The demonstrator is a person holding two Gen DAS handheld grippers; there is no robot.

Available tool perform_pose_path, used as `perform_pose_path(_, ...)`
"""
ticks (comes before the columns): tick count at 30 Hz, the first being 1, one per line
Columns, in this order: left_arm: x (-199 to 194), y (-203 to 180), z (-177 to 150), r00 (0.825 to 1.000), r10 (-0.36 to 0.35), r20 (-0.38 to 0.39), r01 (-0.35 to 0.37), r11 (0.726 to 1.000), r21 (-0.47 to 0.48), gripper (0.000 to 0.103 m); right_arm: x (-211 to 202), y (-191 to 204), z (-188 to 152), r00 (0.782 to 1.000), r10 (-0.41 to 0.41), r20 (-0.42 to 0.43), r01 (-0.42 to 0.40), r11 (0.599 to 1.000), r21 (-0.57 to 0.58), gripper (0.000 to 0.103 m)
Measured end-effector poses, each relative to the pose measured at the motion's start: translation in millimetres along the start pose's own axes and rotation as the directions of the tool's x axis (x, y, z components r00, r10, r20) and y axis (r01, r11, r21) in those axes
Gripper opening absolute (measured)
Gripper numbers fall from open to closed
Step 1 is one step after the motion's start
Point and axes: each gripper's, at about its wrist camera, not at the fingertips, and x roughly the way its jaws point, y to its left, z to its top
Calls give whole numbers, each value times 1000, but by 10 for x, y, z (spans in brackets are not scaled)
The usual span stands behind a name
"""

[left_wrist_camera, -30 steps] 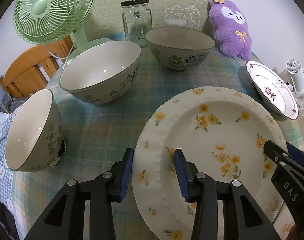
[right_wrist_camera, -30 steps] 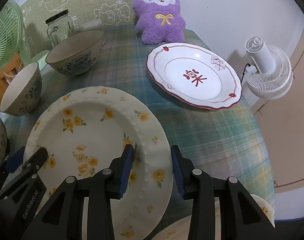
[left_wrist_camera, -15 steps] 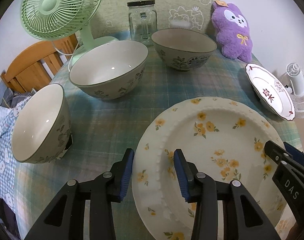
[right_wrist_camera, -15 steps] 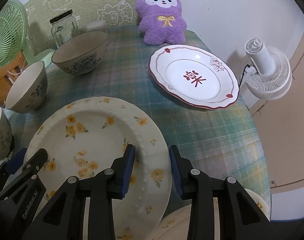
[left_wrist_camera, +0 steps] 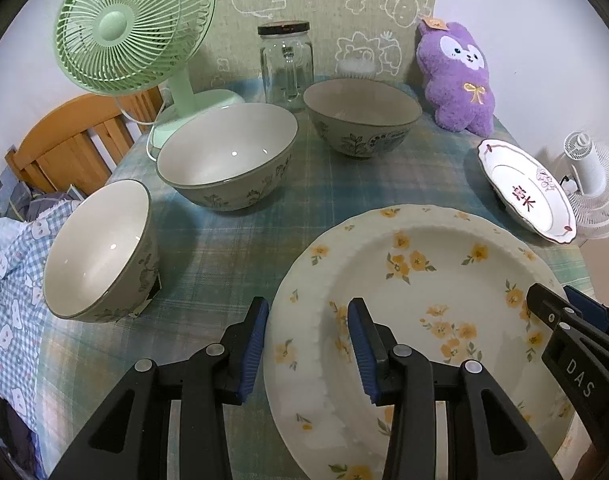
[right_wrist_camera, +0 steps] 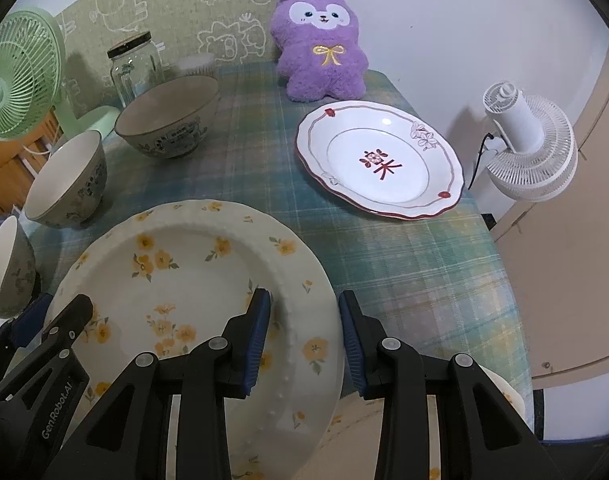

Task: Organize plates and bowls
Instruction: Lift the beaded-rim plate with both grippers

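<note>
A large cream plate with yellow flowers (left_wrist_camera: 416, 296) fills the near middle of both views, also in the right wrist view (right_wrist_camera: 192, 280). My left gripper (left_wrist_camera: 308, 344) straddles its left rim, and my right gripper (right_wrist_camera: 304, 336) straddles its right rim. Both stand part open, with the rim between the blue pads. A second floral plate (right_wrist_camera: 384, 432) lies under it at the near edge. Three grey-green bowls stand to the left: a near one (left_wrist_camera: 100, 248), a big middle one (left_wrist_camera: 228, 156), a far one (left_wrist_camera: 360, 116). A white plate with red trim (right_wrist_camera: 380, 160) lies at the right.
A green desk fan (left_wrist_camera: 136, 28), a glass jar (left_wrist_camera: 288, 64) and a purple plush toy (left_wrist_camera: 460, 80) stand along the back of the plaid-covered table (right_wrist_camera: 404, 272). A white fan (right_wrist_camera: 532, 152) stands off the right edge. A wooden chair (left_wrist_camera: 76, 140) is behind left.
Both grippers and the floral plate have drawn back toward me and risen. The bowls and the red-trimmed plate look farther away. The jaws kept the same gap.
</note>
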Motion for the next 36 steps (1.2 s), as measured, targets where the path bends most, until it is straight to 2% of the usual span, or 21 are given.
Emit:
perform_pose_path(21,-349,-218,-89,999,-15,34,15,1000,-4,41,-370,-309,-66,999,0,51,-1,1000,6,39)
perform_pose_path(36,-517,-642,-310,999,-16,50,16,1000,-4,41,-461,-761,-244,999,-9,44,9,1000,-3,39)
